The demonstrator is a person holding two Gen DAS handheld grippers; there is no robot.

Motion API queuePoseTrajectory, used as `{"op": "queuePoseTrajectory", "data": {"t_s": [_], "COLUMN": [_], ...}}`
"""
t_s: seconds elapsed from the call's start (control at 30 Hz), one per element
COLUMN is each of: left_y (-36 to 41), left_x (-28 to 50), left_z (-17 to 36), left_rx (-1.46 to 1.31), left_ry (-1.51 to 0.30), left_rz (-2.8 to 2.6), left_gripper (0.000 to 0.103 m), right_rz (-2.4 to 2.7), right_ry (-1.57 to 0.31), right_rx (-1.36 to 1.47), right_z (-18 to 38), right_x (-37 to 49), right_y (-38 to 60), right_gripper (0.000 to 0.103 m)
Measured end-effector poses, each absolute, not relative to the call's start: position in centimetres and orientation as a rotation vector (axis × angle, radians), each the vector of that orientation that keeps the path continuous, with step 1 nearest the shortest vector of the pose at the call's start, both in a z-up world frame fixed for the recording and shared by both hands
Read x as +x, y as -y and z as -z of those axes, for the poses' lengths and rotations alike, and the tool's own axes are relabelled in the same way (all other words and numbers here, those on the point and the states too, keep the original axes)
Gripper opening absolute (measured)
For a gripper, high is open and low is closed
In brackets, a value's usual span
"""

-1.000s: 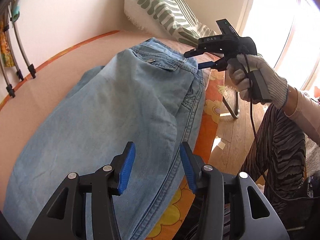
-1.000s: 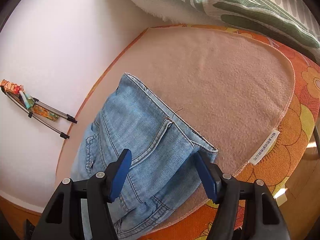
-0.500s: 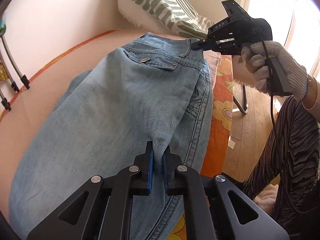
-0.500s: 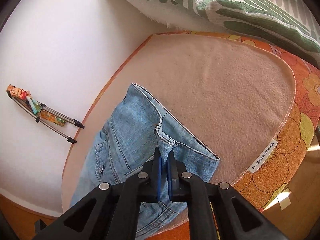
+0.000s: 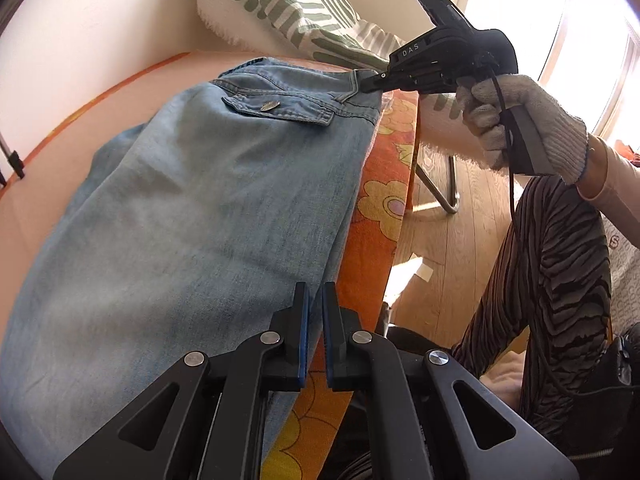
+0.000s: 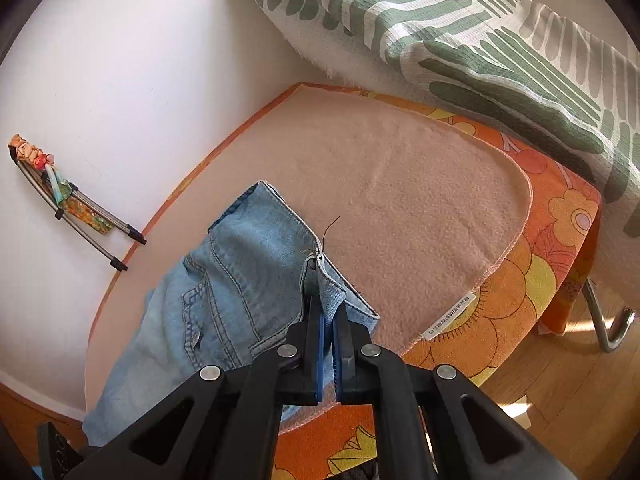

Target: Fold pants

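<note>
Light blue denim pants [image 5: 208, 200] lie lengthwise on a beige fleece blanket [image 6: 400, 184] over an orange flowered mattress [image 5: 380, 184]. My left gripper [image 5: 314, 300] is shut on the near side edge of the pants, around the leg. My right gripper [image 6: 328, 312] is shut on the waistband [image 6: 320, 268], lifting it slightly. In the left wrist view the right gripper [image 5: 370, 82] pinches the waistband corner, held by a gloved hand [image 5: 520, 120].
A green-and-white striped pillow [image 6: 480, 40] rests against the white wall at the head of the mattress. A metal rack with rubber feet [image 6: 92, 232] leans on the wall. Wooden floor [image 5: 460, 248] and a metal leg [image 5: 440, 188] lie beside the mattress. The person's striped-trousered leg [image 5: 560, 280] is close by.
Both grippers went from open to shut on the pants. The waistband and side edge have been drawn toward the mattress's near edge.
</note>
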State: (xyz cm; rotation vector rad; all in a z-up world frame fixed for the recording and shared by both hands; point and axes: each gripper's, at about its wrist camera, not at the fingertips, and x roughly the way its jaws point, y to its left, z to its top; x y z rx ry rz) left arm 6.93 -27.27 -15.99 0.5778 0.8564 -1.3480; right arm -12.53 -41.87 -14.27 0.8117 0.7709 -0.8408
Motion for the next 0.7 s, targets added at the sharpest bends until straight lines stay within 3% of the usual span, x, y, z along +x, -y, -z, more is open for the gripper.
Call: {"op": "queuePoseTrajectory", "data": {"t_s": [0.1,0.2,0.23,0.33,0.5,0.7], "left_y": [26.7,25.2,24.6,22.9,21.3,20.1], "left_x": [7.0,8.5,9.1,11.4,14.9,17.3], "left_z": [15.7,14.4,14.0,12.5,11.1,12.0], "left_rx": [0.589,0.519,0.495,0.414,0.361,0.326], "left_ry": [-0.861,-0.886,-0.887,-0.887,-0.856,-0.868], "left_rz": [1.345,1.320,1.300,1.237,1.100,1.013], "left_gripper": [0.006,0.011,0.018,0.037,0.038,0.038], "right_rz": [0.865,0.885,0.873,0.784,0.543,0.191], "right_ry": [-0.860,-0.883,-0.861,-0.839,-0.837,-1.018], "right_rx": [0.755,0.625,0.586,0.495,0.429,0.362], "right_z": [14.8,12.4,11.2,8.2,5.6,8.8], "right_x": [-12.0,-11.3,-11.0,-9.2,-3.3,7.4], "right_y": [41.5,40.9,40.6,40.4,40.9,41.4], "right_gripper": [0.006,0.031,0.037,0.041,0.050,0.054]}}
